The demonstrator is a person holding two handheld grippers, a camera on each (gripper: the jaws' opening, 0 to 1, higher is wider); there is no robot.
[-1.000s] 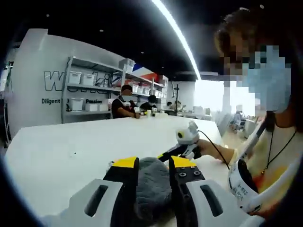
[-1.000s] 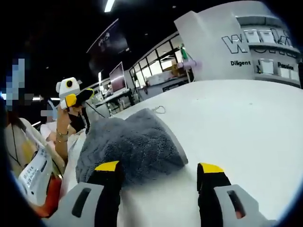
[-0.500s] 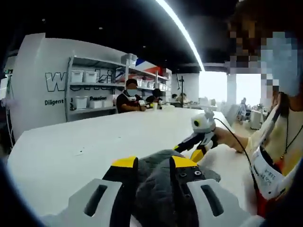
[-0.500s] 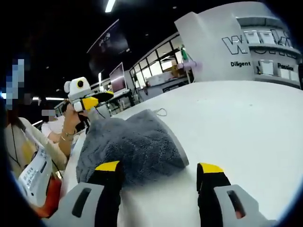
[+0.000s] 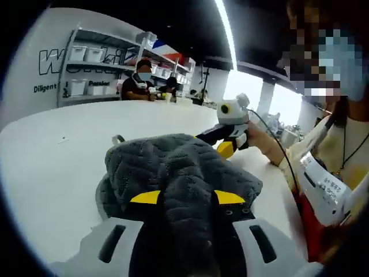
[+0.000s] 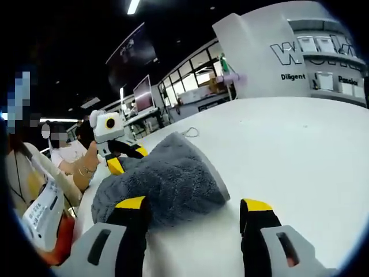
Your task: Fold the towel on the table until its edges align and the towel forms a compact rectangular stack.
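The left gripper (image 5: 185, 199) is pinching the grey towel (image 5: 173, 173) on the white table (image 5: 52, 150); the right gripper (image 6: 193, 209) is waiting wide open, the fold lying toward its left jaw.

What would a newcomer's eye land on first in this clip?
The grey towel, bunched in a thick heap on the white table, with the left gripper shut on its near edge. From the right gripper, open and low over the table, the left one appears at the towel's far side.
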